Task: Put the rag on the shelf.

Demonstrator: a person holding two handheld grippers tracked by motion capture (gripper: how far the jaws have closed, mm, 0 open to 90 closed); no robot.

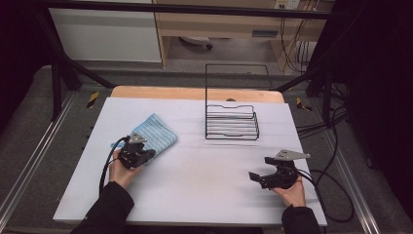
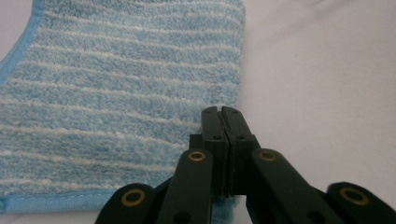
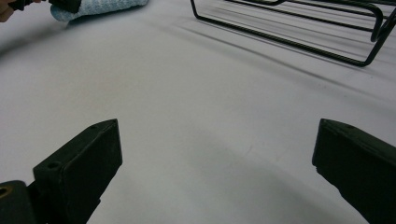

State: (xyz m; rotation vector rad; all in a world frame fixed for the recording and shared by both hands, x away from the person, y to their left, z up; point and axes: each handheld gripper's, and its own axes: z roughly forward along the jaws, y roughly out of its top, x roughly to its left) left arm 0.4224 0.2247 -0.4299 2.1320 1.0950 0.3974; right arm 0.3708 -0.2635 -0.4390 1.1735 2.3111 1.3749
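Note:
A light blue striped towel [image 1: 155, 132] lies folded on the white table cover [image 1: 204, 165], left of centre. My left gripper [image 1: 146, 154] rests at the towel's near edge. In the left gripper view its jaws [image 2: 222, 113] are pressed together at the edge of the towel [image 2: 116, 93], with a bit of blue cloth showing between them lower down. My right gripper [image 1: 260, 168] sits at the near right of the table, open, with bare table between its jaws [image 3: 217, 154]. The towel [image 3: 98, 6] lies far off at the top left of the right gripper view.
A black wire rack [image 1: 232, 122] with a tall wire back stands at the table's far middle; its base bars [image 3: 299, 32] cross the top of the right gripper view. Cables trail off the table's right side. A person's hands and dark sleeves enter from below.

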